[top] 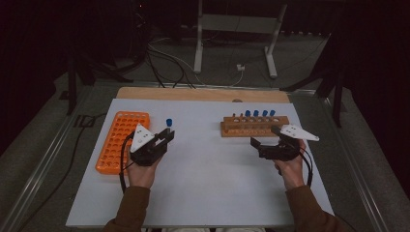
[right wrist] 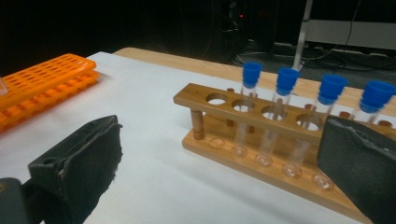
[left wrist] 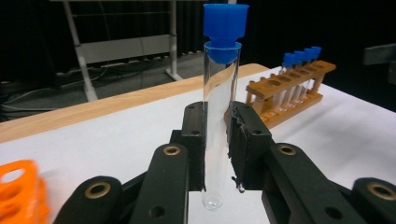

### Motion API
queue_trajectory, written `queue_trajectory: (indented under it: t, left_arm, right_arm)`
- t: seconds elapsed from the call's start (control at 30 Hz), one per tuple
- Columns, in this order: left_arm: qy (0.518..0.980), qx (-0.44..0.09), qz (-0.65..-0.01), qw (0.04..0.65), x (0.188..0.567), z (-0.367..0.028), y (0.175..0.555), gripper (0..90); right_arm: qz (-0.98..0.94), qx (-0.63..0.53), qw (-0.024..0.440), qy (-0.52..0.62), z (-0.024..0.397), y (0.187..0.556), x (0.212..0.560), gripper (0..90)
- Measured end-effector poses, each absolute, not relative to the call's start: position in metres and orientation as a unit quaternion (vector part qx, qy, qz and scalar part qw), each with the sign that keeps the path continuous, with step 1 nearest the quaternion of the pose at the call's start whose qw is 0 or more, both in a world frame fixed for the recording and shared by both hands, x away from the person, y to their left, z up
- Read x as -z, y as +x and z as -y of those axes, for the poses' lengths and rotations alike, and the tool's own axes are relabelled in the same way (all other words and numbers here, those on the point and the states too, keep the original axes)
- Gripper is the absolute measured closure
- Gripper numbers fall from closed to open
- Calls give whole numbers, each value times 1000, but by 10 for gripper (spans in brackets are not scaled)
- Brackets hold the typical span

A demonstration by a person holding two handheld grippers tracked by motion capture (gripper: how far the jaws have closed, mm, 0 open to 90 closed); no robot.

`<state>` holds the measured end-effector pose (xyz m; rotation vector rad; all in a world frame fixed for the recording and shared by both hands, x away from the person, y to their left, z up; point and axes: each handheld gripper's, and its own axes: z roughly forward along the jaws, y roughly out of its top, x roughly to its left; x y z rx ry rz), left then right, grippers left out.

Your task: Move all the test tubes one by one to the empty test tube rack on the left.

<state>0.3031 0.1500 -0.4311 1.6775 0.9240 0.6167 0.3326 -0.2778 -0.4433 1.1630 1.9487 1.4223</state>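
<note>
1. My left gripper (left wrist: 217, 140) is clamped on a clear test tube (left wrist: 219, 121) with a blue cap (left wrist: 225, 28); the pads press on the lower half of the glass, with the rounded bottom showing just below them.
2. The tube stands upright in my grip: long axis vertical, cap up, rounded end down toward the white table (top: 208, 174).
3. In the high view the left gripper (top: 167, 137) holds the tube (top: 169, 124) just beside the orange rack (top: 121, 140), which lies to its left. My left hand is the nearer one to that rack by far.
4. Judgement: the coming move turns on this offset. The tube must go sideways until it is over an open hole, axis kept vertical, then straight down.
5. My right gripper (right wrist: 219, 163) stands open with nothing between its pads.
6. It faces the wooden rack (right wrist: 261, 140), which holds four blue-capped tubes (right wrist: 280, 116), all upright; the holes at the near left end are free.
</note>
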Motion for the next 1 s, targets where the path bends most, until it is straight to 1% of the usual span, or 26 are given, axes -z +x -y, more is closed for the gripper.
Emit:
queue_trajectory:
  t: [0.63, 1.0]
  left_arm:
    - [683, -291, -424, 519, 438, -215, 273, 780]
    - [678, -292, -449, 503, 457, -239, 260, 780]
  right_arm:
    - [-702, -505, 242, 441, 302, 322, 451, 0]
    - [-698, -503, 244, 448, 311, 317, 454, 0]
